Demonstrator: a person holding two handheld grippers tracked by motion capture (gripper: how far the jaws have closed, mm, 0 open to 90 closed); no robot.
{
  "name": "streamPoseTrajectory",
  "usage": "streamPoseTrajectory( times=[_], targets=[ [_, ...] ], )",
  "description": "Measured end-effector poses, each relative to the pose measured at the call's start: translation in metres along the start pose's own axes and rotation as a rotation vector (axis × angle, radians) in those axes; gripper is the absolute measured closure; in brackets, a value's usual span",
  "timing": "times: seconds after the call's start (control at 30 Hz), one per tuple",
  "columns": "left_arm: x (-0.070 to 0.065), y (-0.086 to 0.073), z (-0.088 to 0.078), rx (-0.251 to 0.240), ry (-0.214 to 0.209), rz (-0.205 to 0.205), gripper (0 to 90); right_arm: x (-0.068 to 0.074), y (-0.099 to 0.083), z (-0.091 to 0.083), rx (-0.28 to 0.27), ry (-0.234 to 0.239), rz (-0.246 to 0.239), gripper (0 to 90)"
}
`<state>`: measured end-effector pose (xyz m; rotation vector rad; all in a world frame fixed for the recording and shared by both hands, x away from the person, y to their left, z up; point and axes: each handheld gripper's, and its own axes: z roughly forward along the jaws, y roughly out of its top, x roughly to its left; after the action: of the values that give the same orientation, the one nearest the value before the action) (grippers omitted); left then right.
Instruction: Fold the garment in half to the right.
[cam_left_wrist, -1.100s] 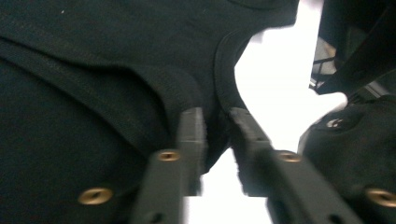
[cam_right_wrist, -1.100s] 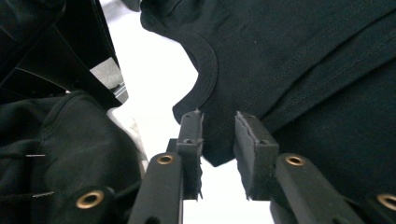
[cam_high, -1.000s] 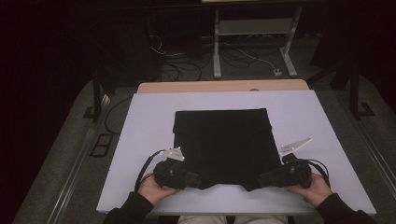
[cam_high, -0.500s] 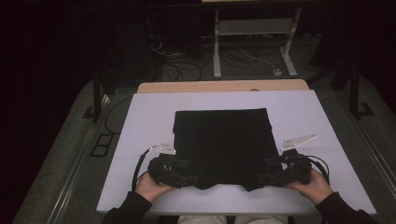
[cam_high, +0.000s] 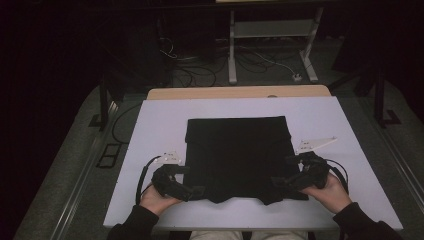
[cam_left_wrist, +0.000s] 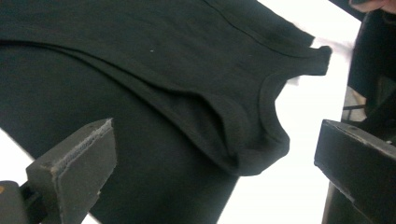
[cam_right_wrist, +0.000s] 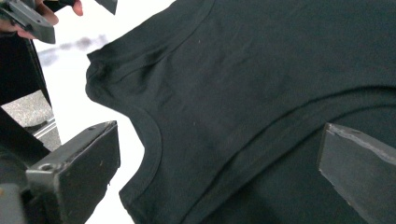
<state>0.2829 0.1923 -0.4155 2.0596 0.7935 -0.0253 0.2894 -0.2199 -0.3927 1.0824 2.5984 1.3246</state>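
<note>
We see a white counter (cam_high: 150, 130) spread across the middle of the high view, with a strip of bare wood along its far edge and a dark floor with cables and a metal stand beyond it. On the counter lies a black garment (cam_high: 237, 150), folded into a rough square, its far edge straight and its near edge uneven where the shoulder straps and neckline point toward the person. It sits in the middle of the counter, a little nearer the person's side, and lies flat, touching the surface all over as far as we can tell. The person's left hand (cam_high: 152, 200) and right hand (cam_high: 332, 192) come in from the bottom, each at a near corner of the garment. The left claw (cam_high: 192, 187) is at the garment's near left corner and the right claw (cam_high: 282, 182) at its near right corner. In the left gripper view the left claw (cam_left_wrist: 215, 163) has its jaws set wide apart, having just been opening, with the garment (cam_left_wrist: 140, 70) and a curved hemmed strap lying loose below and between them, unpinched. In the right gripper view the right claw (cam_right_wrist: 219, 172) likewise stands wide apart after just opening, over the garment (cam_right_wrist: 280, 70) and its rounded armhole edge, gripping nothing.
</note>
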Motion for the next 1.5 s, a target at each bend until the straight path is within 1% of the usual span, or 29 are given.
streamPoseTrajectory(
  times=[0.1,0.2,0.3,0.5,0.57,0.63,0.67,0.7,0.9,1.0,1.03,1.07,1.1,1.2,1.33,1.43,1.47,1.5],
  targets=[
    [0.0,0.0,-0.002,-0.017,0.022,0.006,0.0,-0.001,0.008,0.003,-0.005,-0.006,-0.015,0.0],
    [0.001,-0.001,-0.004,-0.021,0.031,0.007,0.0,-0.001,0.015,0.006,-0.013,-0.005,-0.022,0.0],
    [0.002,-0.002,-0.006,-0.021,0.052,0.015,0.0,-0.002,0.023,0.009,-0.021,-0.001,-0.024,0.0],
    [0.006,-0.005,-0.012,-0.036,0.078,0.01,0.0,-0.003,0.043,0.018,-0.032,0.003,-0.037,0.0],
    [0.008,-0.007,-0.014,-0.034,0.088,0.011,0.0,-0.003,0.05,0.022,-0.023,-0.001,-0.052,0.0],
    [0.009,-0.008,-0.016,-0.034,0.1,0.005,0.0,-0.003,0.057,0.026,-0.029,-0.002,-0.061,0.0],
    [0.01,-0.009,-0.016,-0.035,0.101,0.009,0.0,-0.003,0.06,0.028,-0.027,-0.002,-0.066,0.0],
    [0.011,-0.01,-0.017,-0.035,0.104,0.003,0.0,-0.004,0.064,0.031,-0.025,-0.004,-0.072,0.0],
    [0.014,-0.013,-0.021,-0.042,0.113,0.002,0.0,-0.004,0.083,0.044,-0.024,-0.002,-0.088,0.0],
    [0.015,-0.017,-0.023,-0.034,0.118,0.002,0.0,-0.004,0.093,0.051,-0.021,0.002,-0.1,0.0],
    [0.016,-0.018,-0.025,-0.03,0.121,0.013,0.0,-0.004,0.096,0.053,-0.019,0.0,-0.101,0.0],
    [0.017,-0.02,-0.026,-0.029,0.123,0.01,0.0,-0.005,0.099,0.055,-0.017,-0.003,-0.108,0.0],
    [0.017,-0.021,-0.027,-0.029,0.124,0.003,0.0,-0.005,0.102,0.057,-0.014,-0.003,-0.11,0.0],
    [0.019,-0.025,-0.03,-0.031,0.122,0.005,0.0,-0.005,0.111,0.064,-0.012,-0.004,-0.122,0.0],
    [0.019,-0.028,-0.03,-0.022,0.116,0.018,0.0,-0.005,0.122,0.073,-0.014,0.003,-0.127,0.0],
    [0.018,-0.03,-0.03,-0.014,0.114,0.026,0.0,-0.006,0.128,0.08,-0.014,-0.001,-0.136,0.0],
    [0.018,-0.031,-0.029,-0.013,0.114,0.022,0.0,-0.007,0.13,0.082,-0.013,0.0,-0.137,0.0],
    [0.018,-0.031,-0.029,-0.008,0.114,0.029,0.0,-0.007,0.132,0.084,-0.011,-0.003,-0.137,0.0]
  ],
)
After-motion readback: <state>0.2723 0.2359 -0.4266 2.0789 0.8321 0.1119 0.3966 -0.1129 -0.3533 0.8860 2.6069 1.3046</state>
